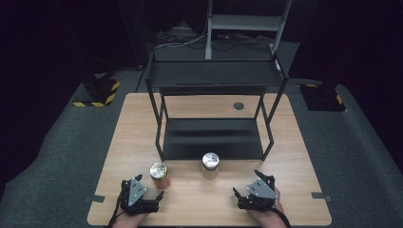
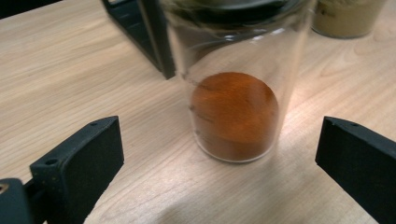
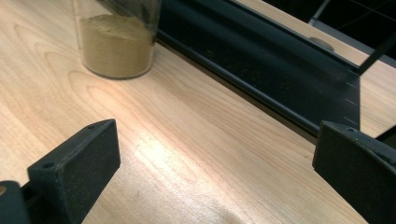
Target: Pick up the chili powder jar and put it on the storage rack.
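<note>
Spice jar with orange powder framed by left tool, not yet gripped.

Jar stands upright on the counter, long axis vertical, metal lid up, just ahead of the wide-open left tool. Glass is judged rigid, smooth, slippery and breakable; only about 1/3 filled, so probably light. A grip across the mid-body, below the lid, is advised. Right tool is also held wide, empty, near the 2nd jar of tan powder beside the black rack.

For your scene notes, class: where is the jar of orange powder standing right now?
In the high view the jar of orange powder stands on the table, left of the tan-powder jar, just ahead of the open left claw.
</note>
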`<action>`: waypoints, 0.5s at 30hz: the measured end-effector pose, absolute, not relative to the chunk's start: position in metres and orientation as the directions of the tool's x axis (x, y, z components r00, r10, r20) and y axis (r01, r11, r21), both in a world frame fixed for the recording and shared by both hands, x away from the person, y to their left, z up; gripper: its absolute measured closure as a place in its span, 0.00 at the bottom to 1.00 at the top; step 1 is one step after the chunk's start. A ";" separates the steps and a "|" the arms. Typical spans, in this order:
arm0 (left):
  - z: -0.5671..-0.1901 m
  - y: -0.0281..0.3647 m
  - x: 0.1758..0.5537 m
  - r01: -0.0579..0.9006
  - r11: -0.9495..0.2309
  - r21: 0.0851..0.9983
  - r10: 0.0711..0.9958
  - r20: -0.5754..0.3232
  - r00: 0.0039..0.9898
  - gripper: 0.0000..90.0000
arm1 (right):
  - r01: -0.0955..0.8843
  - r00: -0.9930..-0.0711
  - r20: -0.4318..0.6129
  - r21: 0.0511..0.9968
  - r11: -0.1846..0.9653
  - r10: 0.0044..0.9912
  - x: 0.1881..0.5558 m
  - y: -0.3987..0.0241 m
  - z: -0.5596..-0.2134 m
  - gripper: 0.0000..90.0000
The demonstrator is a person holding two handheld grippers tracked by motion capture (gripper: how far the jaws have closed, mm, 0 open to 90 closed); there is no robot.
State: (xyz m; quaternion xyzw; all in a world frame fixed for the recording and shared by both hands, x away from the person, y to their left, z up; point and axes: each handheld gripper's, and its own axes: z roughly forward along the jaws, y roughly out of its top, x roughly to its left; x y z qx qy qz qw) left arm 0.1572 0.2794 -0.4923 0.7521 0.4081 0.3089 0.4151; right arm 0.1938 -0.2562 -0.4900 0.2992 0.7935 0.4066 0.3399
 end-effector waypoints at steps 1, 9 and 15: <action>-0.492 0.280 0.159 0.363 -0.321 0.875 0.869 0.120 0.479 0.01 | 0.200 -0.592 -0.293 0.849 0.489 0.751 0.194 -0.257 -0.490 0.00; -0.492 0.277 0.156 0.351 -0.337 0.874 0.867 0.142 0.478 0.01 | 0.201 -0.586 -0.269 0.865 0.459 0.764 0.194 -0.262 -0.491 0.00; -0.493 0.278 0.154 0.343 -0.340 0.876 0.862 0.145 0.486 0.01 | 0.217 -0.581 -0.256 0.866 0.450 0.772 0.195 -0.261 -0.490 0.00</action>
